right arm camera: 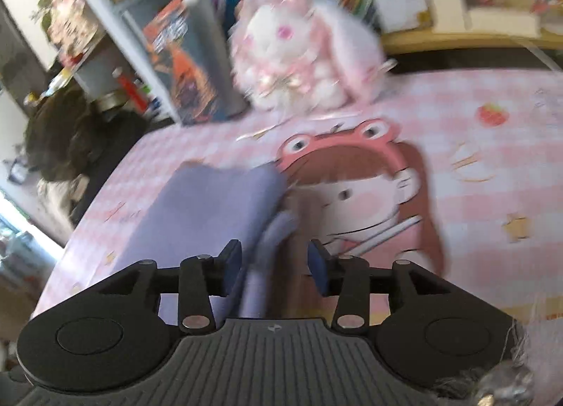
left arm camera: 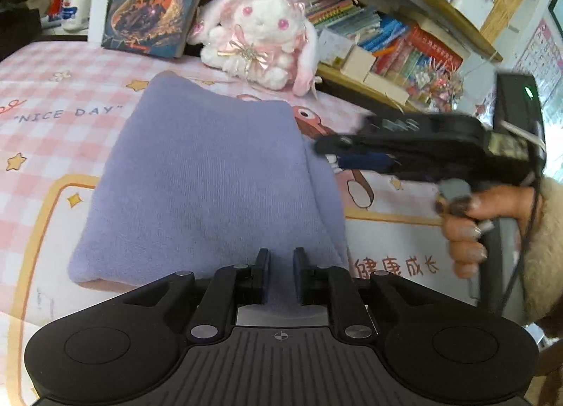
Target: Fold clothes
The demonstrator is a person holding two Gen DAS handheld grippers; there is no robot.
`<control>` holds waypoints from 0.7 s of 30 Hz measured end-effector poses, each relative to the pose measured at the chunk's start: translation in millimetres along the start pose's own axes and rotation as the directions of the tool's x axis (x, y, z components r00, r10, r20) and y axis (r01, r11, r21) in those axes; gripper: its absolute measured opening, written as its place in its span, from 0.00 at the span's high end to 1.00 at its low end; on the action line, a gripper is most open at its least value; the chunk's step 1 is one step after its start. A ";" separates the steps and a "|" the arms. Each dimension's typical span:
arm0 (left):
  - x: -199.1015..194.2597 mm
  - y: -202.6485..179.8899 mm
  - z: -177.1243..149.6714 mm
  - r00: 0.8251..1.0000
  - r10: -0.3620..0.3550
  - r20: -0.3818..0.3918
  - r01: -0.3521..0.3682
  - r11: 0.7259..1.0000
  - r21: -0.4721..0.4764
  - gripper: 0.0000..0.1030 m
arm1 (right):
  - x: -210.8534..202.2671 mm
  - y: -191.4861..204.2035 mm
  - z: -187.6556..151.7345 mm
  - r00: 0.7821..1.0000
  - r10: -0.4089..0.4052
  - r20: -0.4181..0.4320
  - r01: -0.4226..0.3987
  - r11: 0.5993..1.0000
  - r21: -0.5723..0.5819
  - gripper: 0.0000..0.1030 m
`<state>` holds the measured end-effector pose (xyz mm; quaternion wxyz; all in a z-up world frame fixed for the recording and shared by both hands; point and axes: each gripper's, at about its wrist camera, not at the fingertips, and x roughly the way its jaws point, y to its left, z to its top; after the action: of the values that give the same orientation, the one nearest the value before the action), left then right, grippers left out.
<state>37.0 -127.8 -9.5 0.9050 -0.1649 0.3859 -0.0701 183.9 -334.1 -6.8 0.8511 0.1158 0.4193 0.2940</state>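
Purple knit garment soft, limp, folded; best gripped at near edge. Left gripper narrowly parted over cloth. Right gripper held open, unclamped.

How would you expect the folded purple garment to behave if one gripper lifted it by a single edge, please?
The purple garment would probably droop and unfold: its loose side fold already sags. The fuzzy knit looks light and unlikely to slip from the pads.
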 end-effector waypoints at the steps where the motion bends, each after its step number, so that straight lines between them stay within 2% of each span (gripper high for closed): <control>1: -5.7 1.2 1.2 1.000 0.001 0.018 -0.001 1.000 -0.008 0.85 | -5.4 -5.2 -1.3 1.000 -0.002 -0.009 0.002 1.000 0.020 0.61; 2: -12.5 3.8 3.2 0.999 0.003 0.045 -0.002 1.000 -0.017 0.85 | -11.4 -7.9 -2.2 1.000 0.009 -0.028 -0.008 0.999 0.036 0.61; 4: -27.4 10.2 7.3 0.994 0.011 0.111 -0.007 0.999 -0.037 0.85 | -23.9 -6.2 -5.1 0.993 0.095 -0.076 -0.092 0.995 0.041 0.61; 6: -43.1 21.4 11.7 0.979 0.041 0.199 -0.024 0.996 -0.088 0.85 | -29.8 6.6 -9.8 0.971 0.200 -0.129 -0.199 0.980 0.017 0.60; 8: -48.5 34.2 14.3 0.970 0.071 0.231 -0.040 0.990 -0.133 0.85 | -26.8 17.9 -15.4 0.951 0.246 -0.186 -0.250 0.968 0.000 0.59; 10: -44.7 40.1 14.3 0.973 0.099 0.208 -0.074 0.989 -0.129 0.85 | -15.2 28.6 -22.3 0.947 0.209 -0.243 -0.225 0.974 -0.039 0.60; 11: -40.5 40.7 12.9 0.976 0.110 0.186 -0.090 0.989 -0.115 0.85 | -9.7 33.6 -25.5 0.945 0.188 -0.267 -0.211 0.976 -0.060 0.65; 12: -35.5 41.2 10.7 0.978 0.126 0.167 -0.109 0.988 -0.105 0.85 | -5.4 36.4 -27.7 0.949 0.161 -0.271 -0.190 0.978 -0.085 0.87; 13: -29.9 41.7 8.0 0.978 0.145 0.149 -0.131 0.986 -0.099 0.85 | -2.4 39.2 -29.4 0.953 0.139 -0.268 -0.173 0.979 -0.109 0.91; 14: -26.2 42.8 5.2 0.977 0.159 0.142 -0.145 0.984 -0.104 0.85 | -8.4 41.5 -28.4 0.962 0.149 -0.229 -0.182 0.975 -0.128 0.91; 16: -21.5 45.8 -0.6 0.974 0.179 0.142 -0.161 0.978 -0.130 0.85 | -35.3 43.9 -29.7 0.974 0.215 -0.078 -0.226 0.954 -0.195 0.92; 20: -8.1 42.8 -5.2 0.973 0.205 0.108 -0.194 0.975 -0.107 0.85 | -26.6 30.8 -37.8 0.981 0.145 -0.128 -0.163 0.976 -0.145 0.92; 21: -6.6 41.3 -5.7 0.971 0.214 0.106 -0.205 0.975 -0.089 0.85 | -18.7 21.9 -41.7 0.978 0.142 -0.154 -0.158 0.983 -0.096 0.92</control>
<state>28.2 -88.9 -23.2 0.9209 -0.1621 0.3508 0.0505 133.6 -329.7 -10.9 0.7983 0.0793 0.4543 0.3873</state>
